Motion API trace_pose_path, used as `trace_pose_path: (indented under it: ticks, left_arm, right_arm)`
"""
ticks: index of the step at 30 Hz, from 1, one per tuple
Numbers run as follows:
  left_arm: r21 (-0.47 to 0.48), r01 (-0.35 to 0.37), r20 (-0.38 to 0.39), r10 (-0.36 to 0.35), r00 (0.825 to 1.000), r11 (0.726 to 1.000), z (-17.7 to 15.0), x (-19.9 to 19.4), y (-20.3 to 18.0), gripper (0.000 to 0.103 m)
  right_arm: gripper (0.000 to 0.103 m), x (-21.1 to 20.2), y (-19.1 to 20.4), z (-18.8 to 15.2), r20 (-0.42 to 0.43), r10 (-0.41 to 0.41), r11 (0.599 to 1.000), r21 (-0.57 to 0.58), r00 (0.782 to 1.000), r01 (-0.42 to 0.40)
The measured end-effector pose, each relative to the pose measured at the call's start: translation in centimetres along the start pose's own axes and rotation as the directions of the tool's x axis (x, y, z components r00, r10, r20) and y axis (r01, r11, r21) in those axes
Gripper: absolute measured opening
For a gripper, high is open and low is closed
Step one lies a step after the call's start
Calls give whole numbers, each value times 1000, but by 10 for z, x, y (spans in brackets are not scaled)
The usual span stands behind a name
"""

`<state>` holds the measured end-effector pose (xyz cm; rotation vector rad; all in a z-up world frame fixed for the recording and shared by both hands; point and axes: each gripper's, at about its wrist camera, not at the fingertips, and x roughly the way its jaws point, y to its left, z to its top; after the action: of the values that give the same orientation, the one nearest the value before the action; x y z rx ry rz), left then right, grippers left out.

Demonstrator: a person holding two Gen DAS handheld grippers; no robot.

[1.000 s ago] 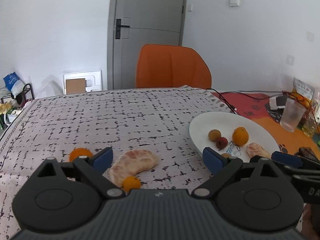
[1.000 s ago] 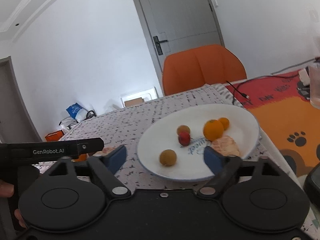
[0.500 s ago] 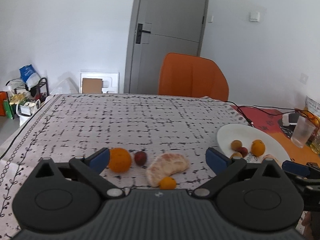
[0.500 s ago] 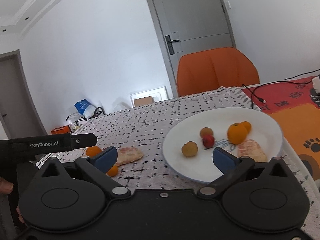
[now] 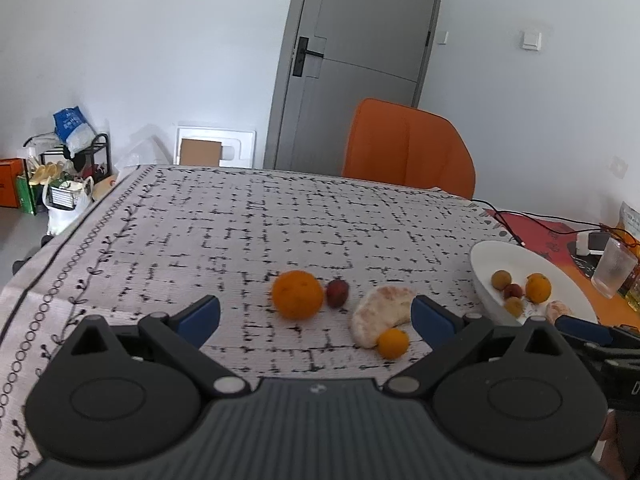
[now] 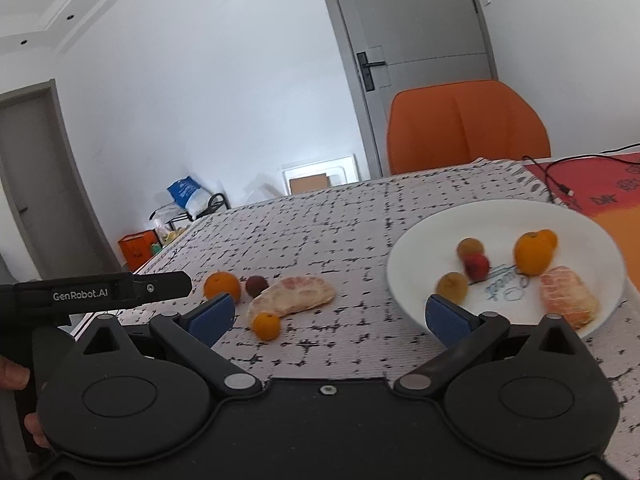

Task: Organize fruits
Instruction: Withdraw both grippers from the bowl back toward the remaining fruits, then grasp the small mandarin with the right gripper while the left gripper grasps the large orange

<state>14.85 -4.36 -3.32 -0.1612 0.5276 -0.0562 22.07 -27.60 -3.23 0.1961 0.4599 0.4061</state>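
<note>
Right claw wide, empty; blue pad hides plate rim.

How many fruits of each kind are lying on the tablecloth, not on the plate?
Large orange: 1
Small orange fruit: 1
Dark red fruit: 1
Peeled citrus piece: 1
Total: 4

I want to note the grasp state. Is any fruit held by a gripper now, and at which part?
Nothing is held. The left gripper and right gripper both stand open and empty above the tablecloth.
</note>
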Motion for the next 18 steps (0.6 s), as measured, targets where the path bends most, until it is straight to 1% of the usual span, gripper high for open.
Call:
trace_pose_path:
  ticks: [3,9,12,14,18]
  left_arm:
    - [-4,-11,6,11,1000,1000,-2,-1,7,99]
    - [-23,-16,7,16,1000,1000,-6,-1,21,98]
    - [-35,-16,5,16,1000,999,-7,0,29,97]
    - [-40,-18,3,18,1000,999,-8,1,32,97]
    - [-52,-19,0,19,1000,998,-9,2,39,97]
  right_arm:
    - [103,5,7,-1,-12,11,1000,-6,1000,-11]
    - [103,13,20,-2,-23,39,999,-21,999,-39]
    - [98,20,25,-3,-39,48,998,-37,998,-50]
    - [91,25,29,-4,-52,54,998,-41,997,-57]
    - [82,35,34,-4,-75,61,997,-41,995,-64]
